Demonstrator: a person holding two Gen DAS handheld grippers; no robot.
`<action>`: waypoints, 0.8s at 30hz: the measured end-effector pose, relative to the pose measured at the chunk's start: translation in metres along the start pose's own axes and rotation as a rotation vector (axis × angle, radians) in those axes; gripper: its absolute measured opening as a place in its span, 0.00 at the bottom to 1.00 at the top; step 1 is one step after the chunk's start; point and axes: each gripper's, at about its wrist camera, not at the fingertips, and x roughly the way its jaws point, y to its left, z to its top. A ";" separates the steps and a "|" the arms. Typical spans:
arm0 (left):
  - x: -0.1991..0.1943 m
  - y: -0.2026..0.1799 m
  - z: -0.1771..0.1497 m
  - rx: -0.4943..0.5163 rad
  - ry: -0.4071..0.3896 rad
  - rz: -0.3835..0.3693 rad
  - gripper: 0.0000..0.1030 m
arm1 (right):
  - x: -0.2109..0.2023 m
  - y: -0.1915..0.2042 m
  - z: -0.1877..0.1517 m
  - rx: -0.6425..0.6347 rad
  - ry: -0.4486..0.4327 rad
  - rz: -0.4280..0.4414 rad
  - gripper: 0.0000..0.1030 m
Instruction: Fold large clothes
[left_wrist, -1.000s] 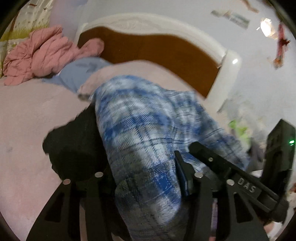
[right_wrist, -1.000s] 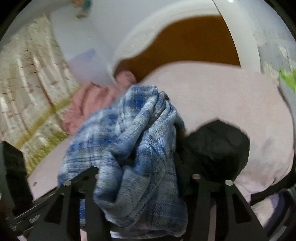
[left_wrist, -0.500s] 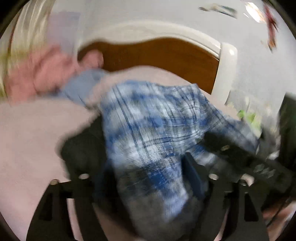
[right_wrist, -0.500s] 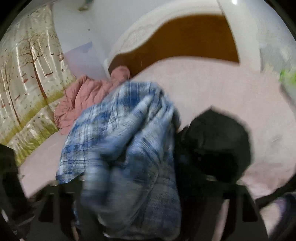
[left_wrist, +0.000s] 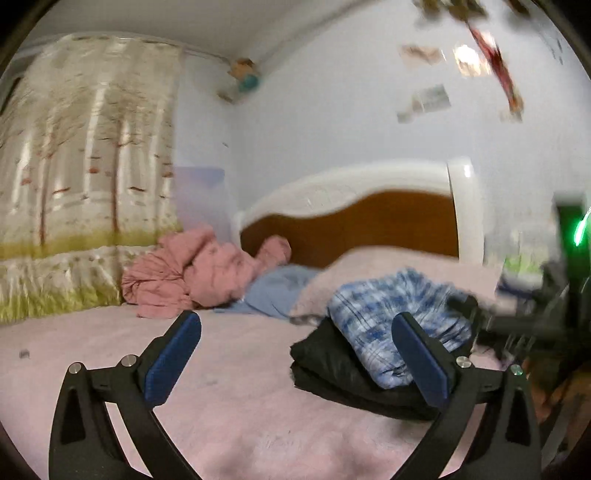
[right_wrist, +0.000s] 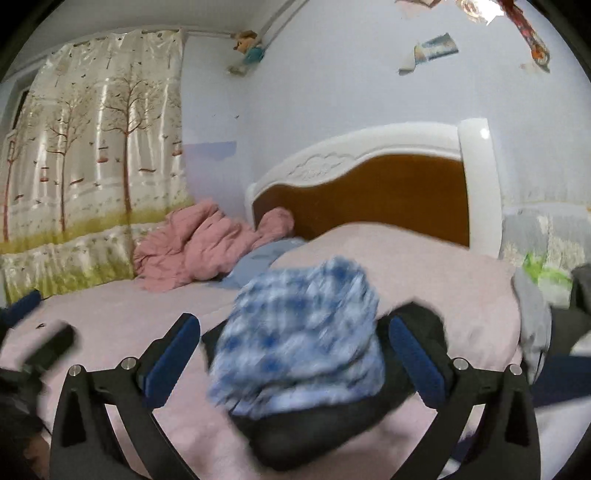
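A folded blue plaid shirt (left_wrist: 388, 321) lies on top of a folded black garment (left_wrist: 343, 373) on the pink bed. In the right wrist view the plaid shirt (right_wrist: 306, 339) sits blurred on the black garment (right_wrist: 306, 439), between the fingers but apart from them. My left gripper (left_wrist: 295, 354) is open and empty, to the left of the stack. My right gripper (right_wrist: 291, 354) is open and empty, just in front of the stack.
A crumpled pink garment (left_wrist: 188, 273) and a light blue one (left_wrist: 277, 291) lie near the white and brown headboard (left_wrist: 369, 218). A tree-print curtain (left_wrist: 81, 184) hangs at the left. The pink bedsheet (left_wrist: 110, 350) spreads to the left of the stack.
Both grippers have opened and let go of the plaid shirt, which now rests on the black garment. Both have pulled back and tilted up, so more of the room shows.
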 end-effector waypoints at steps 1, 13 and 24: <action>-0.009 0.006 -0.002 -0.016 0.007 0.014 1.00 | -0.006 0.005 -0.009 -0.012 0.017 0.018 1.00; 0.013 0.030 -0.077 -0.081 0.154 0.073 1.00 | -0.002 0.036 -0.110 -0.088 0.090 0.042 0.99; 0.008 0.033 -0.081 -0.102 0.131 0.108 1.00 | 0.005 0.038 -0.128 -0.088 0.066 -0.020 0.97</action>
